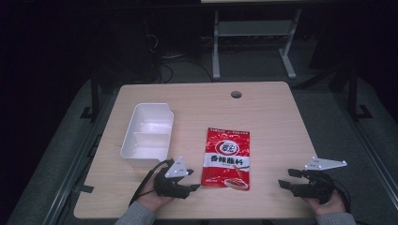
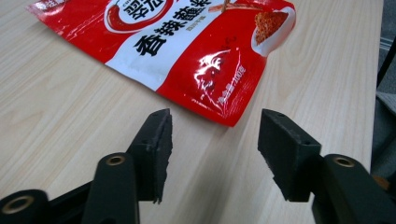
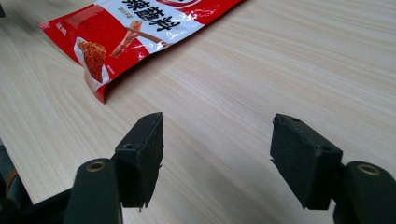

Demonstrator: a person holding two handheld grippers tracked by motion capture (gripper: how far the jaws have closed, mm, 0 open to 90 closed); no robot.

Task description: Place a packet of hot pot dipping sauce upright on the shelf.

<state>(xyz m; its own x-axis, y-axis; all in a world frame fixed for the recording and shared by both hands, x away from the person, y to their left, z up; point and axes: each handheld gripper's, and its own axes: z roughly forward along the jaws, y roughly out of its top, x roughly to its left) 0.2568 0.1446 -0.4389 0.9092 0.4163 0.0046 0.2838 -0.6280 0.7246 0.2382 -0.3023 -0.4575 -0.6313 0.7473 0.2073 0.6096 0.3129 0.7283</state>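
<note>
We have not yet touched the red sachet (image 1: 227, 158), lying flat on the tabletop (image 1: 263, 108) between our 2 claws. Left claw (image 1: 187, 180) and right claw (image 1: 287, 178) both gape empty; grasping and moving remain.

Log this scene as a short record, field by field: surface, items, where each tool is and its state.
surface: light wooden table with a round hole near its far edge
packet: red seasoning packet lying flat near the middle of the table
container: white two-compartment tray to the left of the packet
left tool: low over the table beside the packet's near left corner, jaws open, holding nothing
right tool: to the right of the packet, apart from it, jaws open, holding nothing
</note>
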